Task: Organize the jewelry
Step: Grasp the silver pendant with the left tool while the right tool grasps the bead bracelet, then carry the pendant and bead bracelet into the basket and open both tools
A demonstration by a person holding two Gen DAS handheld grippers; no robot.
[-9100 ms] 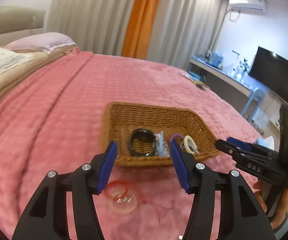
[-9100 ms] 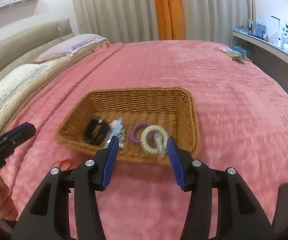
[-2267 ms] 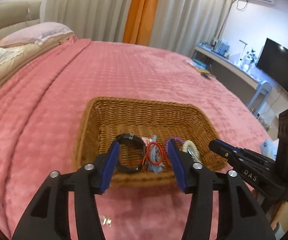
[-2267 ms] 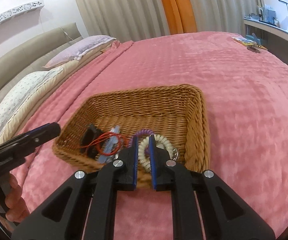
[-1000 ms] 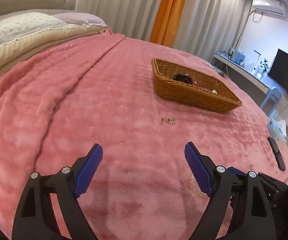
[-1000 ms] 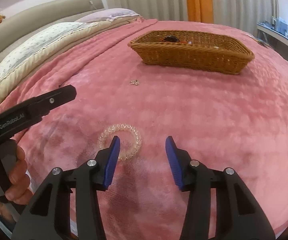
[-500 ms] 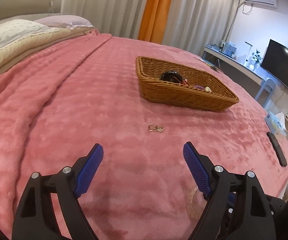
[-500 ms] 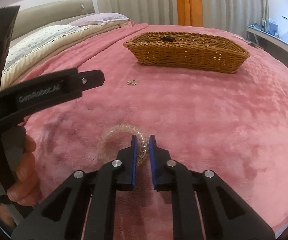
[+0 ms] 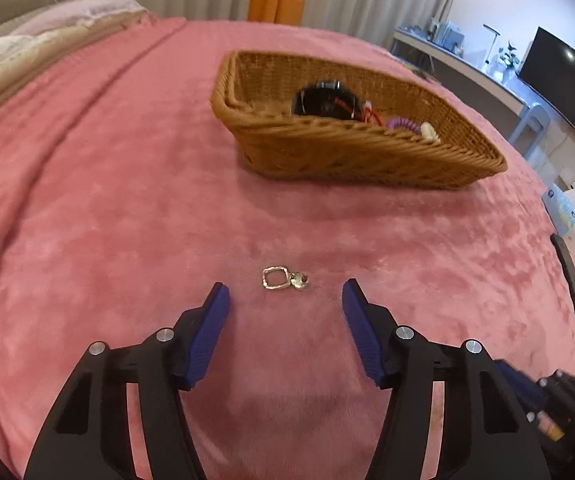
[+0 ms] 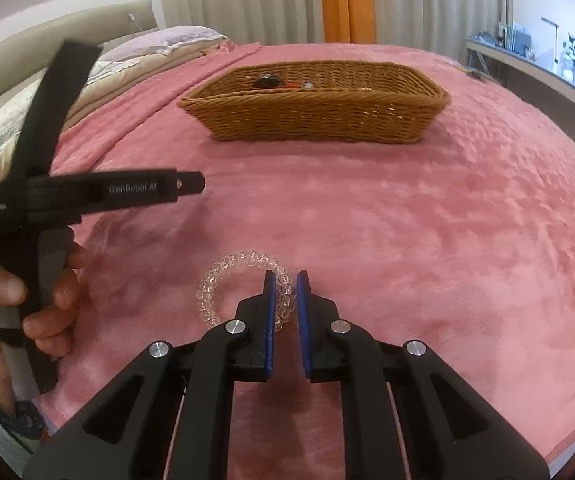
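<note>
left wrist view
- left gripper (image 9: 285, 300): jaws partly open and just been closing in; nothing between the pads, no contact with anything.
- charm (image 9: 284, 280): small metal square ring with a bead piece attached, flat on the blanket (image 9: 107, 208), just ahead of the blue fingertips (image 9: 216, 308), roughly centred on the gap.
- basket (image 9: 351, 156): wicker, farther up the bed beyond the charm, well apart from it.
- basket contents: black band (image 9: 319, 100), red cord (image 9: 367, 114), purple coil (image 9: 401, 123), cream coil (image 9: 429, 133), all along the near wall inside.
- remote (image 9: 567, 276): dark, on the blanket near the right edge.
- background: curtains, desk, TV (image 9: 559, 80) on the right.

right wrist view
- right gripper (image 10: 285, 292): jaws nearly closed, clamped on the right side of the bracelet; beads sit pinched between the blue pads (image 10: 269, 304).
- bracelet (image 10: 223, 276): clear bead loop, the rest of it lying on the blanket to the left of the jaws.
- left gripper: side-on at frame left, black body pointing right; its jaw gap cannot be told from this view.
- hand (image 10: 15, 304): wrapped around the left gripper's handle.
- basket (image 10: 315, 120): straight ahead, well beyond the bracelet; only the black band's top and a bit of red cord show over the rim.
- pillows (image 10: 159, 48): far left, by the headboard.
</note>
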